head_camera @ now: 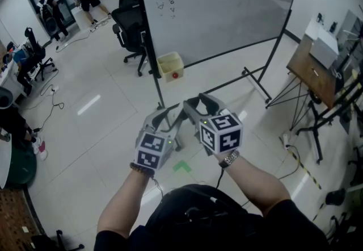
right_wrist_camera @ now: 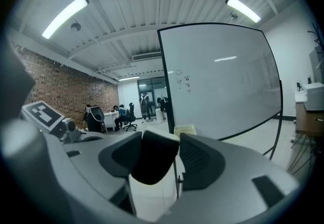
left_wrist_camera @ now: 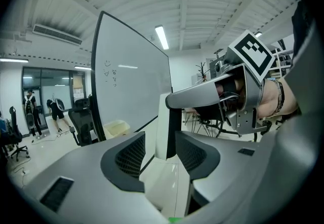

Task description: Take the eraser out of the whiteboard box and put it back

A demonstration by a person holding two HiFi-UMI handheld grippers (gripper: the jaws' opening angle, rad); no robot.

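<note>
The first half of the task is judged done: the eraser (left_wrist_camera: 163, 116) is out of the whiteboard box (head_camera: 170, 66), which is seen on the floor at the foot of the whiteboard (head_camera: 215, 5), well apart from it. The return to the box is not yet done. The eraser is gripped in mid-air by the right tongs (right_wrist_camera: 161, 144), which are closed on it. The left tongs (left_wrist_camera: 160, 143) are spread wide around it, no pad pressing. Its long axis is seen roughly upright, the white back turned to one side and the dark felt to the other.
</note>
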